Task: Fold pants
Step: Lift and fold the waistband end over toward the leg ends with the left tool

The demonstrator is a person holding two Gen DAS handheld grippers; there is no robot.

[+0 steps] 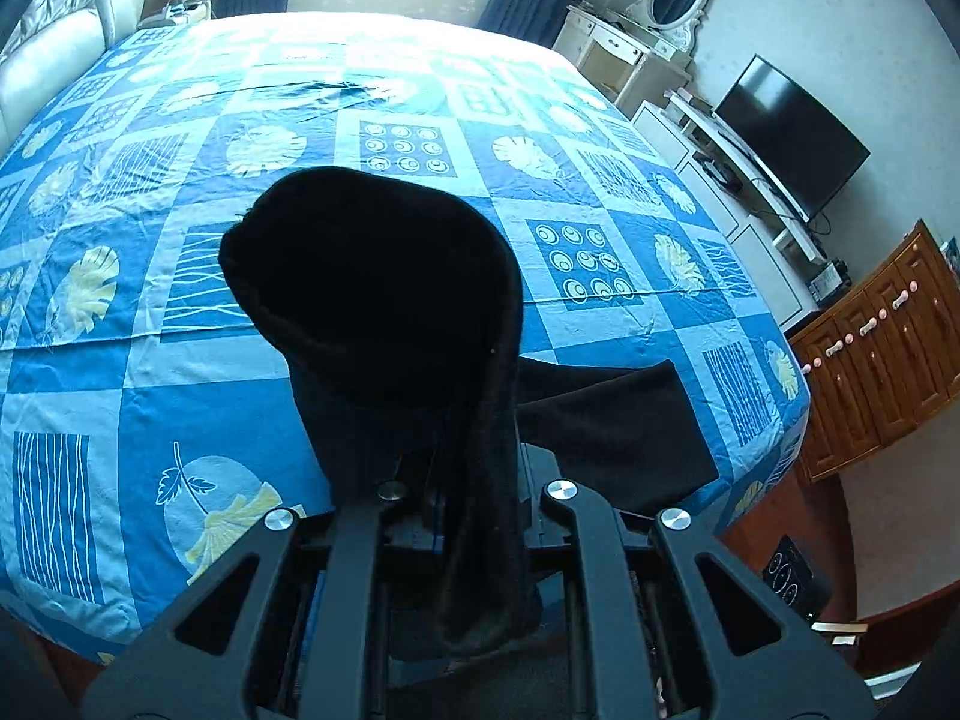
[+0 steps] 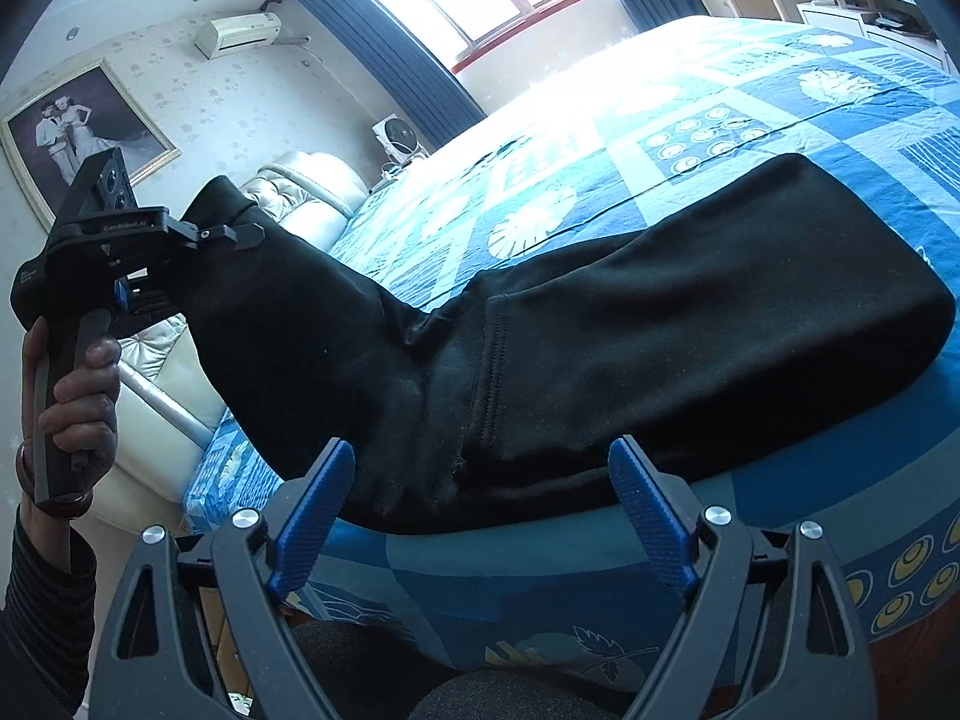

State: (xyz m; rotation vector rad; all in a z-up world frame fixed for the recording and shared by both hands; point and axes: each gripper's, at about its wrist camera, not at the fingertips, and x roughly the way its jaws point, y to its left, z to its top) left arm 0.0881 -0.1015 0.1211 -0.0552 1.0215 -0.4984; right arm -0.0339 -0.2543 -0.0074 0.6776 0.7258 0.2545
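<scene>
Black pants (image 2: 660, 324) lie on the bed (image 2: 810, 120), folded lengthwise, with one end lifted. My left gripper (image 2: 240, 228) is shut on that lifted end and holds it up above the bed's near left side. In the left wrist view the black cloth (image 1: 384, 276) drapes over the left gripper (image 1: 468, 480) and hides its fingertips; the rest of the pants (image 1: 606, 420) trails right on the bed (image 1: 180, 360). My right gripper (image 2: 480, 480) is open, its blue fingers (image 2: 648, 498) just in front of the near edge of the pants, holding nothing.
A blue patterned sheet covers the bed. A padded headboard (image 2: 300, 192) and a fan (image 2: 399, 138) stand at the far end. A white TV stand with a TV (image 1: 786, 138), a dresser with a mirror (image 1: 660, 18) and a wooden cabinet (image 1: 888, 354) line the far side.
</scene>
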